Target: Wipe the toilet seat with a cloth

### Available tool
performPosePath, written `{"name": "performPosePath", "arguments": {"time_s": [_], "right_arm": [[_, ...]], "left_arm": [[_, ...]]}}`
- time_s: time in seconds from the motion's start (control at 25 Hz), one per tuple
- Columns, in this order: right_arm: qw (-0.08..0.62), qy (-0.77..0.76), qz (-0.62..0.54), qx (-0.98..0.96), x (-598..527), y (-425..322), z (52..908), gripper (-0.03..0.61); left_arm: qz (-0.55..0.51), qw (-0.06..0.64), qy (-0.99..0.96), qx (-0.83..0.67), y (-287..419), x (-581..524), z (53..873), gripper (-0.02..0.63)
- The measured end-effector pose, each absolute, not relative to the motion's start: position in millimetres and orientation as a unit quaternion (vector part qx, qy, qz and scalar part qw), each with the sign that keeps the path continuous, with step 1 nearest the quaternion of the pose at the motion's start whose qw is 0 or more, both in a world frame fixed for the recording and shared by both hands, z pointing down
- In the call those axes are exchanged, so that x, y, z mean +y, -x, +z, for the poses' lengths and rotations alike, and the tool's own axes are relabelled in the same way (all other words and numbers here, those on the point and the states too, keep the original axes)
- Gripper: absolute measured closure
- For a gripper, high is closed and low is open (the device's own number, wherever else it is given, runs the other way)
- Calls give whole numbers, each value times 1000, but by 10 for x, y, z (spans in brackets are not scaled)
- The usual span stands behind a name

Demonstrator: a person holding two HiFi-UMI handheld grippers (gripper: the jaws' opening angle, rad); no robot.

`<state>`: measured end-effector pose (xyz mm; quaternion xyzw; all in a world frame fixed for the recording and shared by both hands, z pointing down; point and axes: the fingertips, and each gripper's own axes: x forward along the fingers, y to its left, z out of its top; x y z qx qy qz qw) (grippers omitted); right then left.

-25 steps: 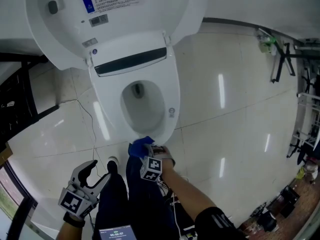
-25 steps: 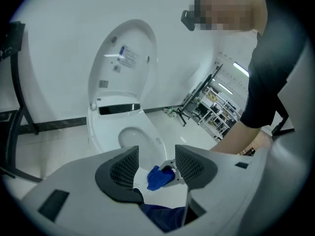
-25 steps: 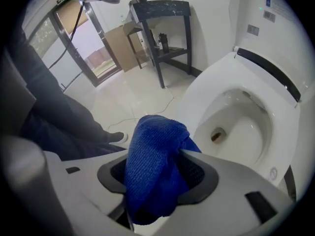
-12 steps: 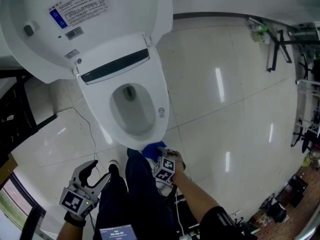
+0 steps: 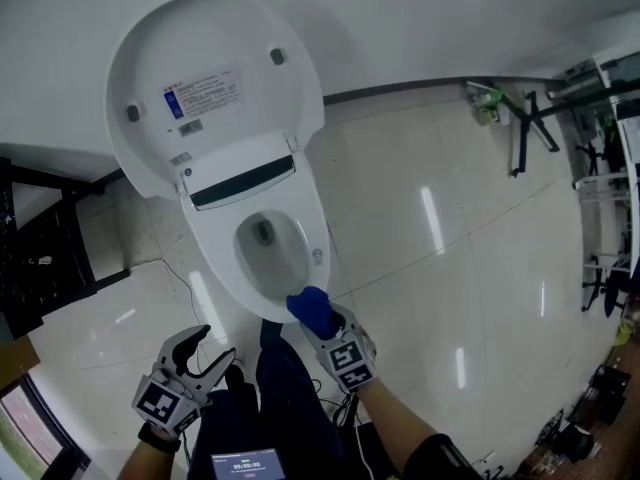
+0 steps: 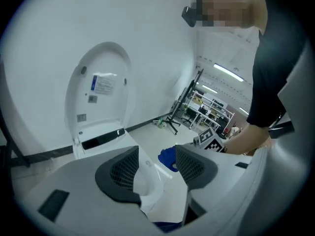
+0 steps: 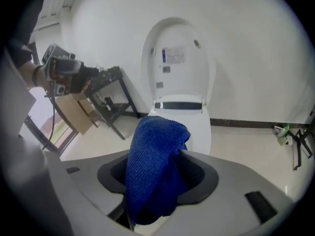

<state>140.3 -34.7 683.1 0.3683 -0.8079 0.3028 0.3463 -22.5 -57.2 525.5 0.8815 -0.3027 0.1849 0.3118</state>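
A white toilet stands against the wall with its lid (image 5: 215,88) raised and its seat (image 5: 322,230) down around the bowl. My right gripper (image 5: 318,313) is shut on a bunched blue cloth (image 5: 311,309) (image 7: 155,166), held just off the seat's front edge. The cloth hangs between the jaws and covers most of them in the right gripper view. My left gripper (image 5: 210,353) is open and holds nothing, low at the left near the person's dark trouser leg. In the left gripper view the seat (image 6: 147,176) shows between the jaws, with the cloth (image 6: 169,158) beyond.
A black metal rack (image 5: 35,258) stands left of the toilet, and a thin cable (image 5: 178,258) runs over the glossy tile floor. Stands and shelving (image 5: 590,178) crowd the right side. A green-topped item (image 5: 485,108) sits by the wall skirting.
The view has pulled back and tilted up, so the whole raised lid now shows. My right gripper with the cloth has stayed near the seat's front edge. The left gripper has barely moved.
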Motion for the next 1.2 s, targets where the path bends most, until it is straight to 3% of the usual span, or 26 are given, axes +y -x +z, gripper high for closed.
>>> {"name": "performPosePath", "arguments": {"time_s": [0.2, 0.52, 0.8, 1.2], "right_arm": [[289, -419, 259, -821, -432, -1215, 5902, 331], [208, -487, 230, -817, 520, -848, 4551, 331], [158, -541, 200, -801, 1683, -540, 3628, 331], [55, -539, 210, -814, 2392, -174, 2616, 334]], "left_arm": [[149, 262, -905, -302, 360, -532, 4786, 373], [89, 182, -935, -292, 848, 206, 3696, 373], [66, 155, -949, -267, 1341, 1330, 2969, 373], [48, 151, -948, -275, 1729, 2157, 2569, 373]]}}
